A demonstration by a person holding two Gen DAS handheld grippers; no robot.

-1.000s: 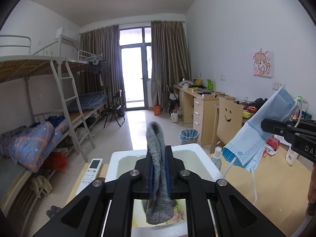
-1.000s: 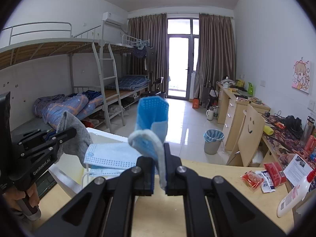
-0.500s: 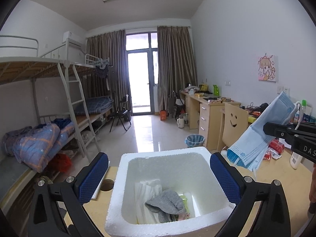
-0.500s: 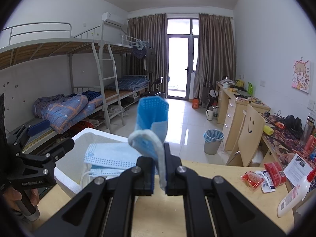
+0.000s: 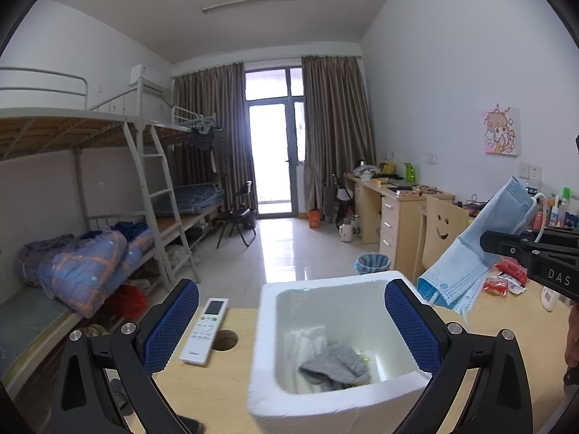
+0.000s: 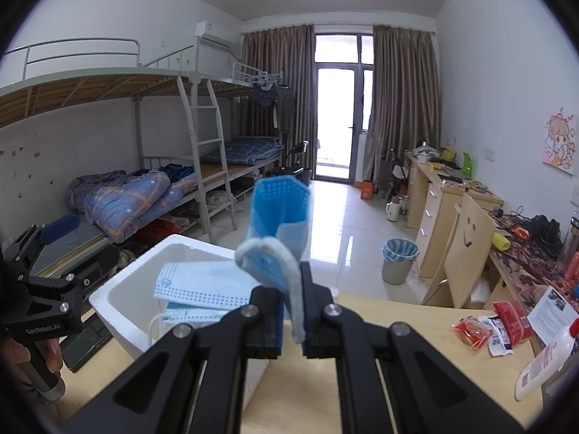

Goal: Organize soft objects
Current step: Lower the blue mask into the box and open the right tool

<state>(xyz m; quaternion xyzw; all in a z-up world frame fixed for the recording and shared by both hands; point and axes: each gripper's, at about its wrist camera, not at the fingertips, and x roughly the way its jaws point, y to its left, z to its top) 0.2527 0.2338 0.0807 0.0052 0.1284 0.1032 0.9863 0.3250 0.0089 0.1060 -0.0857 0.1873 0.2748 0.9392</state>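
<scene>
We see the left tool (image 5: 291, 320) spread wide above the white foam box (image 5: 365, 277), empty; the grey sock (image 5: 334, 365) lies inside, below it. Right tool (image 6: 291, 320) clamps the blue face masks (image 6: 278, 228), just right of the box.

One sock (image 5: 334, 363), one foam box (image 5: 311, 285)

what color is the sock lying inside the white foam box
Grey. The sock lies in the foam box, clearest in the left wrist view.
</scene>
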